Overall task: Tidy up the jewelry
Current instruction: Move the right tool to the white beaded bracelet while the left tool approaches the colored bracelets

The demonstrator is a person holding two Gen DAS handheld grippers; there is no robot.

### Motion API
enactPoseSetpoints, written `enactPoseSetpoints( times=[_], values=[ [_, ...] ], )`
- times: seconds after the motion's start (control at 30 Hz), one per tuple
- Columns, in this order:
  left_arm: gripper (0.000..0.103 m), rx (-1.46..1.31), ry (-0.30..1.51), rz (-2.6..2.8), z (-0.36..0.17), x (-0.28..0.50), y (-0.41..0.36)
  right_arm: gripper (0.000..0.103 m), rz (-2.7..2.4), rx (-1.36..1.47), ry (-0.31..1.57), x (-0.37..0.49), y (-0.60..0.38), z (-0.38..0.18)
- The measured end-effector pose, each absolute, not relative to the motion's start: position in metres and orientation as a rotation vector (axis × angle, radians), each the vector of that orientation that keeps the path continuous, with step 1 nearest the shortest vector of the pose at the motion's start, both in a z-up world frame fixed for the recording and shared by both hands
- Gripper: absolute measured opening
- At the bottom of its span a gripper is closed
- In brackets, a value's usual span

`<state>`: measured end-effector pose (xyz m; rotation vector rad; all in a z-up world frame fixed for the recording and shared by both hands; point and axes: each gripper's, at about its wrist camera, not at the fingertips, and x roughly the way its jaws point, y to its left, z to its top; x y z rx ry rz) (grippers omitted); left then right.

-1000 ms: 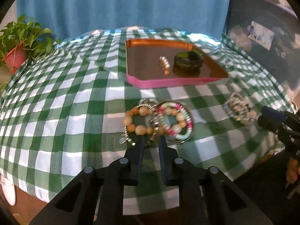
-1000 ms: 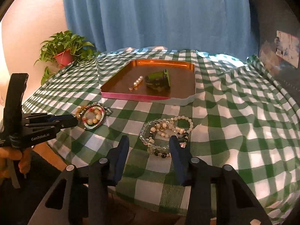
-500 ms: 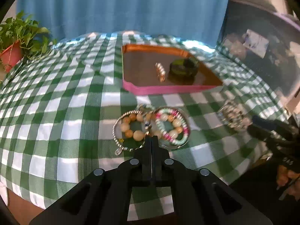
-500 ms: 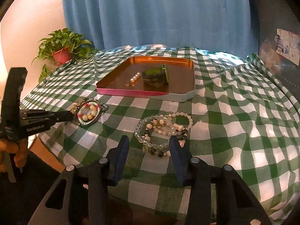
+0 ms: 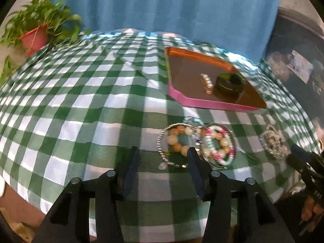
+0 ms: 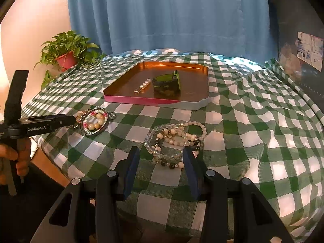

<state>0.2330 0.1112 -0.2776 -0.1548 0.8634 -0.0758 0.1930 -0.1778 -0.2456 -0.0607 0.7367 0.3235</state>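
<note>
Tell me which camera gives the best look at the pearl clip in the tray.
The right wrist view: the pearl clip lies unobstructed in the tray, each pearl and its gold end distinct. The left wrist view shows it too, but motion-blurred and foreshortened.

One marking can be read: "GenRobot.AI" is printed in white letters on the side of the black plastic left gripper (image 6: 60,122), seen in the right wrist view. A pale paper notice (image 6: 309,50) is fixed to the dark wall at the right, but its print is too small and blurred to be read.
</note>
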Motion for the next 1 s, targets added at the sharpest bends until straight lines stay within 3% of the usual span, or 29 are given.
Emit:
enactPoseSetpoints(
  times=[0.13,0.2,0.3,0.9,1.0],
  values=[
    [0.047,-0.088,0.857,-0.046,-0.281,0.234,0.104,0.041,0.321,-0.058,0.732,0.194,-0.178,-0.245],
    [0.022,-0.044,0.855,-0.013,-0.281,0.233,0.101,0.041,0.319,-0.057,0.731,0.194,-0.178,-0.245],
    [0.007,-0.085,0.867,-0.033,-0.281,0.233,0.107,0.041,0.315,-0.054,0.737,0.195,-0.179,-0.246],
    [0.003,-0.148,0.793,-0.158,-0.255,0.216,0.102,0.041,0.313,-0.061,0.714,0.197,-0.182,-0.243],
    [0.003,-0.157,0.762,-0.192,-0.243,0.211,0.096,0.036,0.355,-0.075,0.694,0.198,-0.178,-0.238]
  ],
)
